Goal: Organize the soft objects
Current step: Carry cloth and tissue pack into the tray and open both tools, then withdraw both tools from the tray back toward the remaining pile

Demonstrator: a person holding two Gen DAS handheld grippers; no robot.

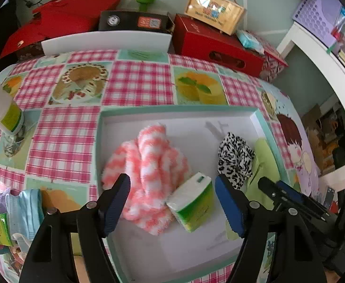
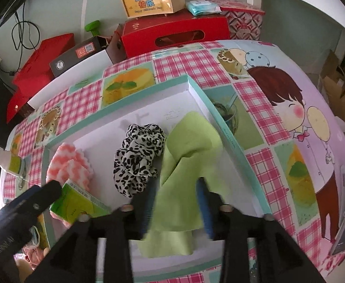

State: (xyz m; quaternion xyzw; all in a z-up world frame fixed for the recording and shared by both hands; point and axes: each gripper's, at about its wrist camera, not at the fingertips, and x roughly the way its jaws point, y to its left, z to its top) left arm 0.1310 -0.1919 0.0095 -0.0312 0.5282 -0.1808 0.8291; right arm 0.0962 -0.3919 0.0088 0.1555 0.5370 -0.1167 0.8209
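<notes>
A white tray with a teal rim [image 1: 177, 108] [image 2: 219, 118] lies on the checked tablecloth. In it are a pink-and-white fuzzy cloth [image 1: 148, 155] [image 2: 70, 162], a green-and-white tissue pack [image 1: 193, 202] [image 2: 78, 202], a leopard-print scrunchie [image 1: 235, 155] [image 2: 139, 155] and a light green cloth [image 1: 264, 162] [image 2: 186, 155]. My left gripper [image 1: 172, 188] hangs open over the fuzzy cloth and the tissue pack, with a gap beside the pack. The right gripper [image 2: 176, 181] straddles the green cloth, which lies loose between its parted, blurred fingers.
A white bottle with a green label [image 1: 4, 110] stands at the table's left. Blue face masks [image 1: 26, 210] and a small green pack [image 1: 1, 228] lie near the front left. Red boxes [image 1: 215, 44] and a wooden case [image 1: 215, 9] line the back edge.
</notes>
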